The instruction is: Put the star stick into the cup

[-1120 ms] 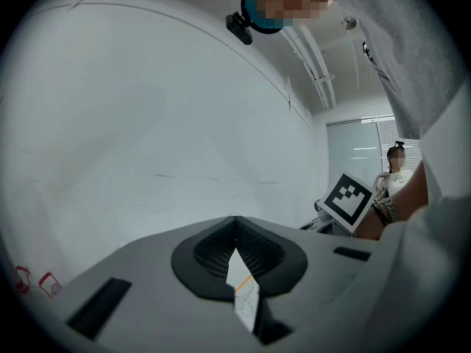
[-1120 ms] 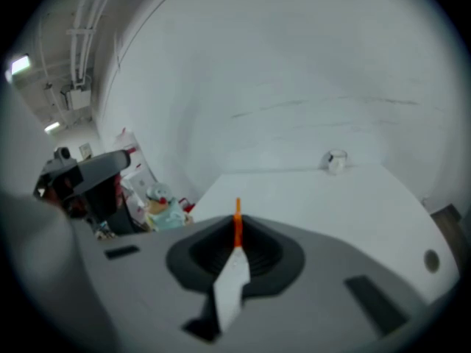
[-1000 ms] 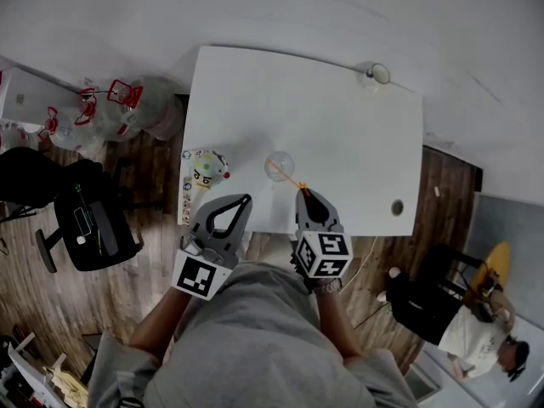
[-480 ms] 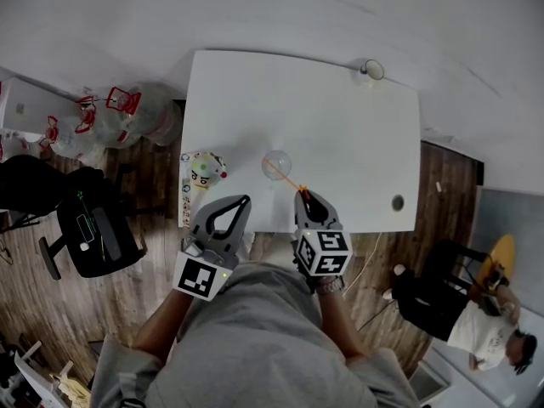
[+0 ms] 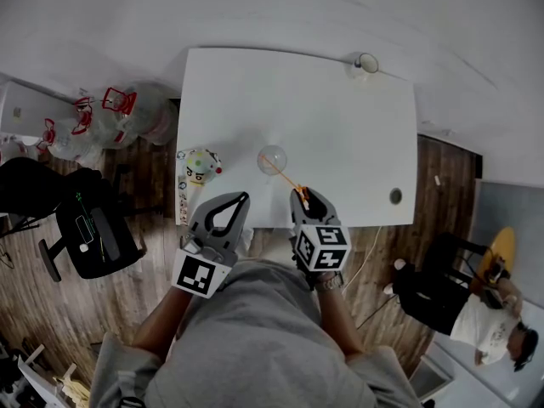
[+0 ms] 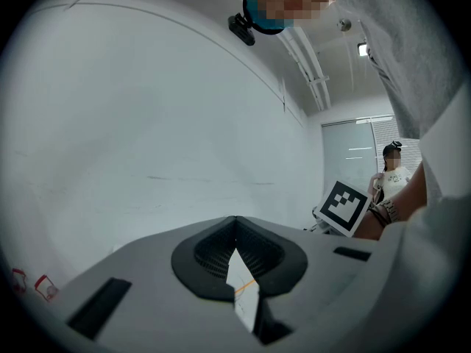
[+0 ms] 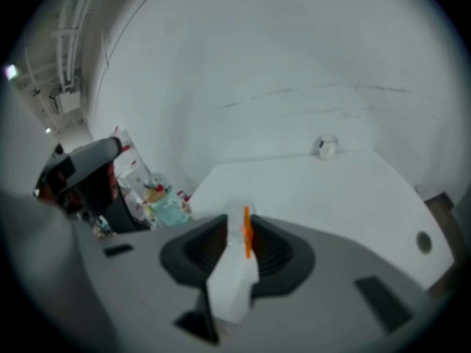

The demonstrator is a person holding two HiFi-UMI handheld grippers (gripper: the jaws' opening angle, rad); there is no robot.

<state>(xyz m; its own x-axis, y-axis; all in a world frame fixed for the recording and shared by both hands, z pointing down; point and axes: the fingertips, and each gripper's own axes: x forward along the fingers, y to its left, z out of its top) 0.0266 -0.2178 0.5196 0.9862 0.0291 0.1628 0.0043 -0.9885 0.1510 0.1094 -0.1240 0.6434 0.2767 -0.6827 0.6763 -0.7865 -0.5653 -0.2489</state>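
Observation:
A clear cup (image 5: 273,159) stands near the front edge of the white table (image 5: 340,134). The thin orange star stick (image 5: 290,180) leans out of it toward my right gripper (image 5: 302,195). In the right gripper view the stick (image 7: 247,240) stands in the gap between the jaws, close to the right one, with the cup (image 7: 237,210) faint just beyond. These jaws have just been opening and now stand apart around the stick. My left gripper (image 5: 244,198) hovers shut and empty at the table's front edge, left of the cup.
A small boxed toy figure (image 5: 198,166) sits at the table's left edge. A second glass (image 5: 367,62) is at the far right corner and a cable hole (image 5: 395,196) at the near right. Water bottles (image 5: 119,113) and a black chair (image 5: 85,228) stand on the floor to the left.
Both grippers stay where they were. The stick still leans from the cup to my right gripper; only the head view has shifted slightly.

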